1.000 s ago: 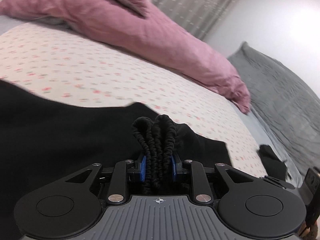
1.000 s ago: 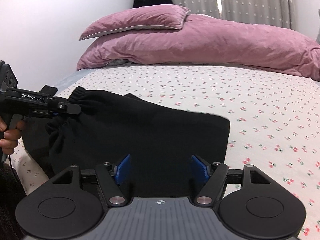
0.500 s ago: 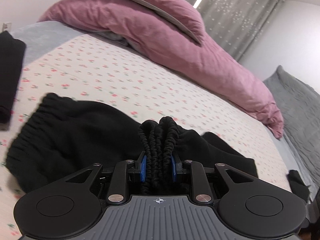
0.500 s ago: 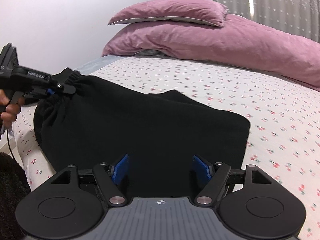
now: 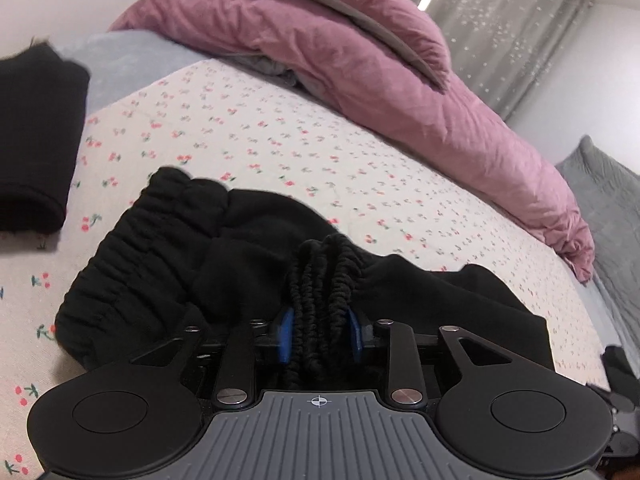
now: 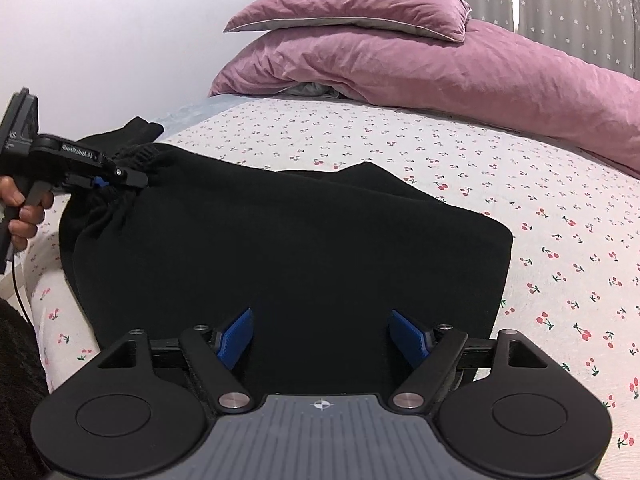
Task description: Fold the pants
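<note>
Black pants (image 6: 300, 240) lie folded on the cherry-print bed sheet (image 6: 540, 200). In the left wrist view their gathered waistband (image 5: 320, 280) stands bunched between the blue pads (image 5: 285, 334) of my left gripper (image 5: 319, 334). Its jaws are opening, and the cloth still fills the gap and touches both pads. From the right wrist, the left gripper (image 6: 120, 178) shows at the pants' far left corner, held by a hand (image 6: 24, 216). My right gripper (image 6: 322, 334) sits over the near edge of the pants, jaws wide and opening, pads off the cloth.
A pink duvet (image 6: 460, 72) with a pink pillow (image 6: 352, 8) on top fills the head of the bed. Another folded black garment (image 5: 36, 140) lies at the bed's left edge. A grey blanket (image 5: 612, 200) lies at the right. A white wall (image 6: 120, 40) runs along the left.
My left gripper carried the bunched waistband across the bed, and the other black garment came into its view. Its pads have spread slightly. The right gripper's jaws widened a little over the pants.
</note>
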Tool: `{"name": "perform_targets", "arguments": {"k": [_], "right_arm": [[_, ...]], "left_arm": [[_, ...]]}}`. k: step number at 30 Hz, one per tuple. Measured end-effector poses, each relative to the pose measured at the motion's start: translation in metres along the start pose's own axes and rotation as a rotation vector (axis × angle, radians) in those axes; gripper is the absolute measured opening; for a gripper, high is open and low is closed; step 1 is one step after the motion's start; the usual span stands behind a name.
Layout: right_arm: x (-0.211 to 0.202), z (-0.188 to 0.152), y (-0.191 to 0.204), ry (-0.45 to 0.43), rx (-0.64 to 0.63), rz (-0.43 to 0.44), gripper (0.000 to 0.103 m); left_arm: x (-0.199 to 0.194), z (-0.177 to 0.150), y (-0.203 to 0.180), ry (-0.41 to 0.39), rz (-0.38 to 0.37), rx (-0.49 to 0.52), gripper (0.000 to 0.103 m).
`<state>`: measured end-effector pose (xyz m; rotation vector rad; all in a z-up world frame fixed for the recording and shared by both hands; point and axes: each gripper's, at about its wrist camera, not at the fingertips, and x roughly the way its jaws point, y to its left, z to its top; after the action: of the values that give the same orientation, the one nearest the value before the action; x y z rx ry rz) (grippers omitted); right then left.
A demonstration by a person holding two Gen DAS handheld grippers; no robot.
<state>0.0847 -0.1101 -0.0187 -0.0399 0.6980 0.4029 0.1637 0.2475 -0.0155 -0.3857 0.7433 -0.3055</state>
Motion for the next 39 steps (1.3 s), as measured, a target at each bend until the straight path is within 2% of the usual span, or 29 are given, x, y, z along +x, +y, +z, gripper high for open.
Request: {"name": "perform_targets", "arguments": {"k": [1,2,4,8,11,14,16,18,20,22,24,28,31,34,39], "right_arm": [[-0.001,0.001,0.000,-0.003,-0.004,-0.001,0.077],[-0.004,0.001,0.000,-0.010,-0.005,-0.002,0.077],[-0.011,0.002,-0.003,-0.032,0.008,-0.003,0.078],[-0.020,0.005,-0.011,-0.067,0.047,0.011,0.078],[-0.020,0.005,-0.010,-0.072,0.028,0.024,0.078],[-0.019,0.002,-0.003,-0.064,-0.020,0.043,0.077],[-0.020,-0.002,0.001,-0.052,-0.053,0.071,0.077],[-0.020,-0.009,0.006,-0.026,-0.105,0.097,0.077],[-0.020,-0.020,0.010,0.000,-0.170,0.091,0.077],[-0.024,-0.031,0.011,-0.017,-0.221,0.079,0.077],[-0.029,-0.037,0.007,-0.035,-0.219,0.087,0.077],[-0.041,-0.041,-0.011,-0.027,-0.163,0.105,0.077],[-0.056,-0.042,-0.026,-0.013,-0.090,0.114,0.078],[-0.066,-0.038,-0.049,0.007,0.077,0.149,0.079],[-0.064,-0.043,-0.090,0.062,0.419,0.347,0.077]], "left_arm": [[-0.003,0.001,-0.003,-0.004,0.002,0.010,0.041],[-0.007,0.001,-0.005,-0.015,-0.001,0.015,0.055],[-0.019,0.000,-0.011,-0.067,0.000,0.027,0.066],[-0.042,-0.004,-0.040,-0.157,0.027,0.162,0.065],[-0.049,-0.011,-0.067,-0.184,-0.025,0.307,0.065],[-0.047,-0.025,-0.087,-0.139,-0.137,0.425,0.065],[-0.038,-0.035,-0.094,-0.072,-0.156,0.487,0.065],[-0.027,-0.046,-0.093,0.011,-0.136,0.536,0.065],[-0.017,-0.056,-0.085,0.084,-0.079,0.568,0.065],[-0.015,-0.065,-0.072,0.115,-0.036,0.608,0.065],[-0.021,-0.073,-0.065,0.100,-0.057,0.644,0.065],[-0.030,-0.076,-0.071,0.094,-0.029,0.632,0.066],[-0.031,-0.078,-0.088,0.060,-0.016,0.614,0.072],[-0.037,-0.086,-0.106,0.022,-0.111,0.592,0.073],[-0.024,-0.108,-0.146,0.008,-0.211,0.658,0.076]]}}
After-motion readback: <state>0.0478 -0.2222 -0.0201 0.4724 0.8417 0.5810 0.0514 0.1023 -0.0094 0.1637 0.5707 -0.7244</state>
